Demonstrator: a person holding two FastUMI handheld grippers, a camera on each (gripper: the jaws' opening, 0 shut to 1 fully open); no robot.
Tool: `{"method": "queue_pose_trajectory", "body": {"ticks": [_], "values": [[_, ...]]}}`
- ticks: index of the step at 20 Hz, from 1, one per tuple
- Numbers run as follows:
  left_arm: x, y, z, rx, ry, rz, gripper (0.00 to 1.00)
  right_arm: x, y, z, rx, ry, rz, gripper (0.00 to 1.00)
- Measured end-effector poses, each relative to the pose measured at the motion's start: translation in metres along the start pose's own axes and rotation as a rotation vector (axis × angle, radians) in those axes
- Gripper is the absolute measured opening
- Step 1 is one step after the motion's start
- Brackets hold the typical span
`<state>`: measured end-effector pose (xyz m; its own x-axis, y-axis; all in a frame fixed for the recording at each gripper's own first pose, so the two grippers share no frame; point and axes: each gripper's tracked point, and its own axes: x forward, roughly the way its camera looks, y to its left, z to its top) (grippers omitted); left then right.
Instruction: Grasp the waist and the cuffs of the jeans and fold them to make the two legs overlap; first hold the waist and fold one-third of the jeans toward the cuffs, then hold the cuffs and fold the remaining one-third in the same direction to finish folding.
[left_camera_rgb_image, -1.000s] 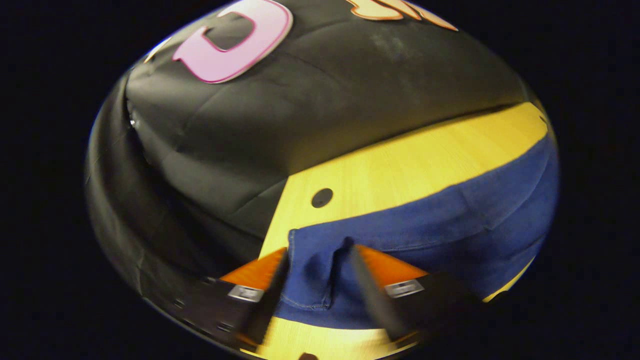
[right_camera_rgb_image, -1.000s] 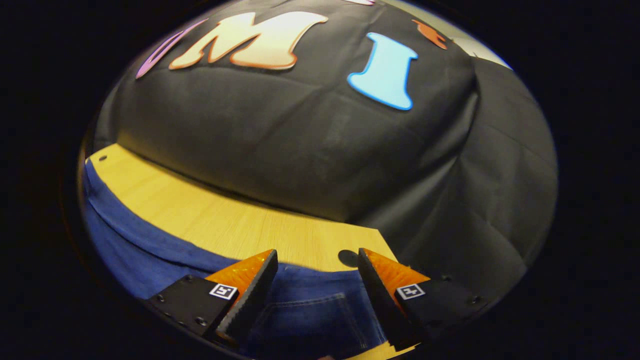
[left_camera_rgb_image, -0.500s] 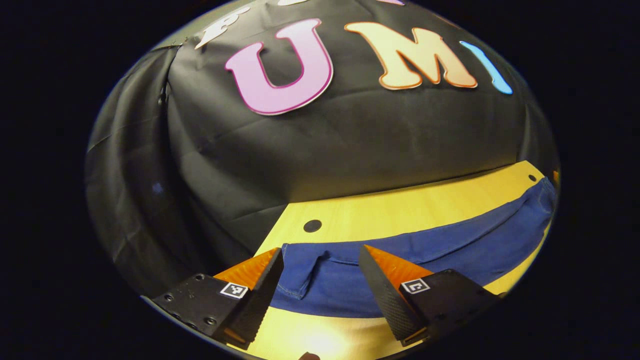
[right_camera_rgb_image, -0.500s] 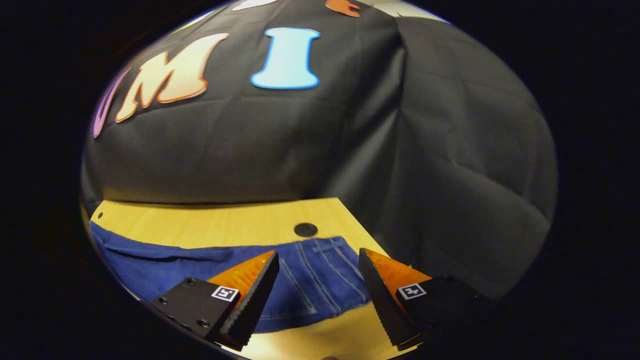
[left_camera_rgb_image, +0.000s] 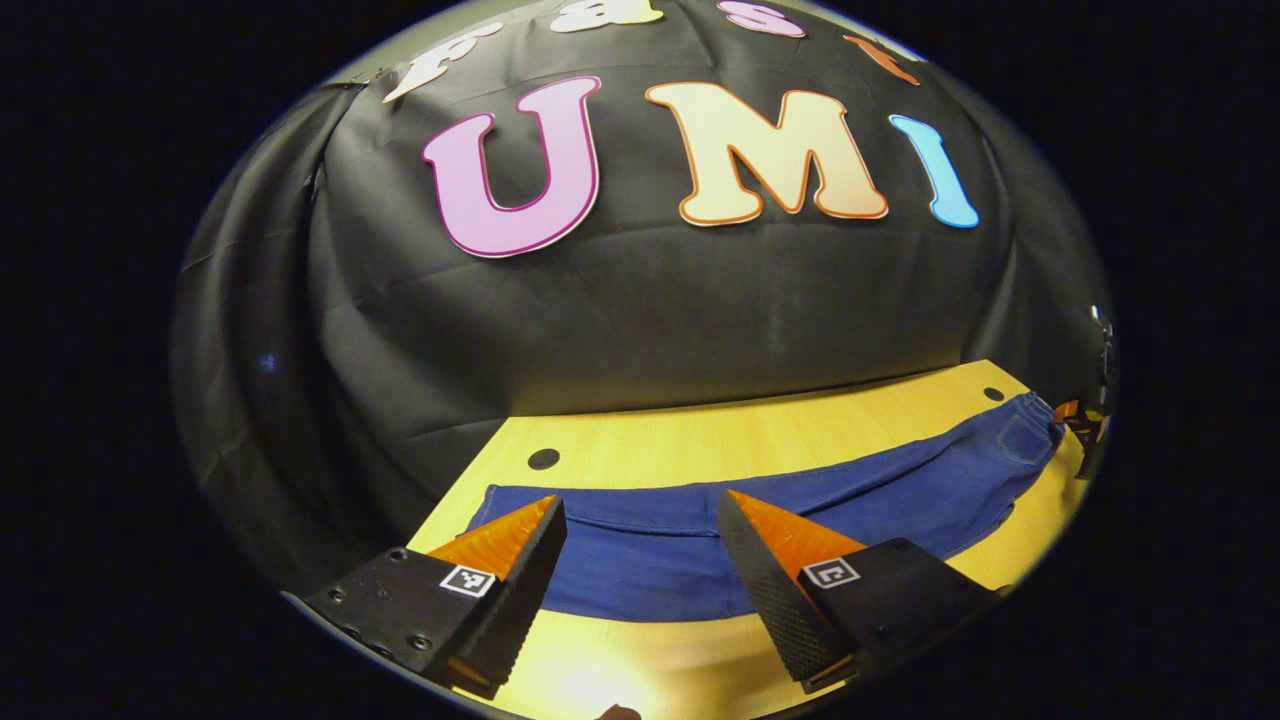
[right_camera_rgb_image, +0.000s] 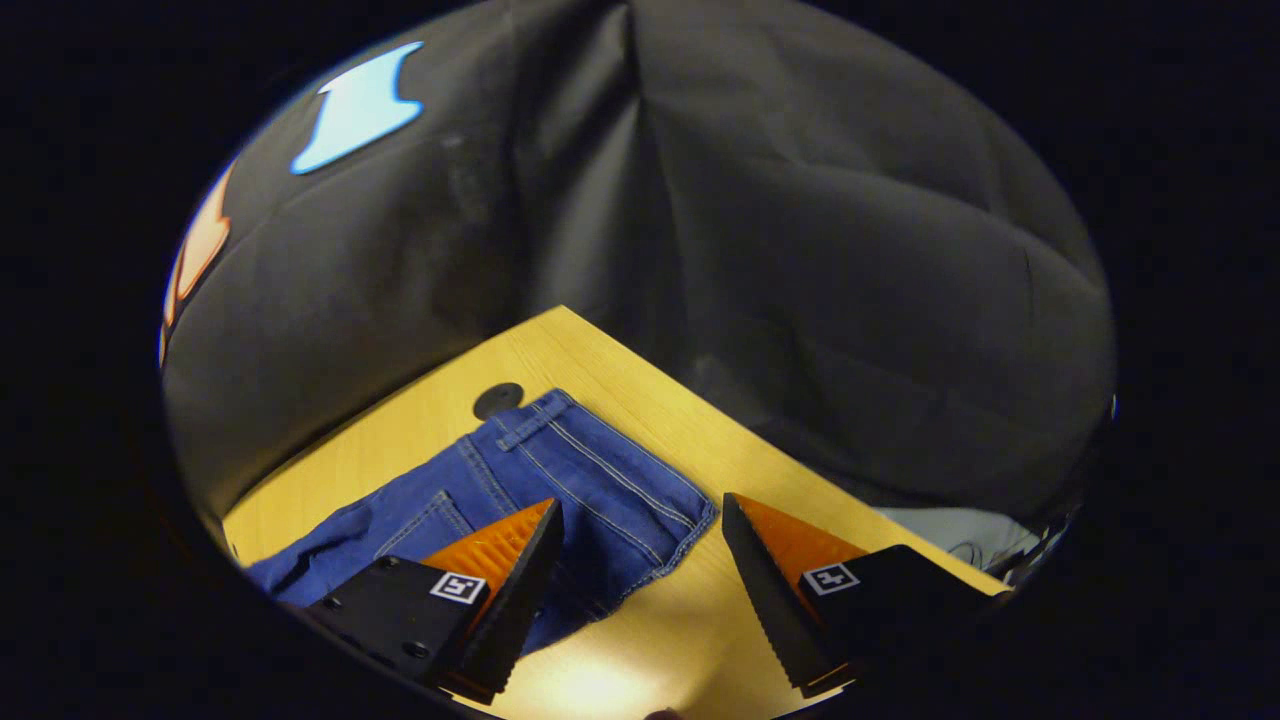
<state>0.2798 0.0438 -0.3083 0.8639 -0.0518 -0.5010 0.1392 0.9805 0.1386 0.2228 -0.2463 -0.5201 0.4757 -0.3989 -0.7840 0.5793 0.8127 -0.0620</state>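
The wooden surface (left_camera_rgb_image: 760, 435) carries the blue jeans (left_camera_rgb_image: 800, 500), laid out long and flat across it, waist (right_camera_rgb_image: 600, 470) near a corner. The left hand-held gripper (left_camera_rgb_image: 640, 555) and the right hand-held gripper (right_camera_rgb_image: 640, 555) hover above, jaws wide apart, holding nothing.

Right gripper view: waist end of the jeans on the table, seen between parted fingers.

The right gripper (right_camera_rgb_image: 640, 590) hangs above the wooden table (right_camera_rgb_image: 650, 400) with its fingers spread and nothing between them. The blue jeans (right_camera_rgb_image: 560, 490) lie flat, the waistband (right_camera_rgb_image: 535, 420) toward the table's far corner, with a belt loop, pale seam stitching and a back pocket (right_camera_rgb_image: 425, 515) visible. A dark round hole (right_camera_rgb_image: 498, 400) in the tabletop sits just beside the waistband. One finger (right_camera_rgb_image: 510, 580) overlaps the denim in the picture; the other (right_camera_rgb_image: 765, 585) lies over bare wood.
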Motion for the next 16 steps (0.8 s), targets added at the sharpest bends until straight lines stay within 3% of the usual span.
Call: {"method": "queue_pose_trajectory", "body": {"ticks": [2,3,5,10,12,16], "values": [[-0.002,-0.009,-0.001,0.006,0.007,-0.017,0.95,0.005,0.0,-0.013,0.032,0.078,-0.005,0.99],[-0.002,-0.011,-0.003,0.01,0.012,-0.018,0.95,0.008,0.001,-0.008,0.022,0.032,-0.007,0.99],[-0.003,-0.016,-0.007,0.001,0.03,-0.03,0.95,0.006,0.011,-0.014,-0.011,0.063,0.02,0.89],[0.0,-0.03,-0.012,0.006,0.059,-0.058,0.95,0.013,0.02,-0.009,-0.176,-0.044,0.058,0.07],[0.0,-0.033,-0.013,0.016,0.074,-0.063,0.95,0.015,0.017,-0.007,-0.209,-0.048,0.077,0.08],[0.0,-0.035,-0.01,0.016,0.076,-0.07,0.95,0.003,-0.001,0.007,-0.178,-0.05,0.035,0.08]]}}
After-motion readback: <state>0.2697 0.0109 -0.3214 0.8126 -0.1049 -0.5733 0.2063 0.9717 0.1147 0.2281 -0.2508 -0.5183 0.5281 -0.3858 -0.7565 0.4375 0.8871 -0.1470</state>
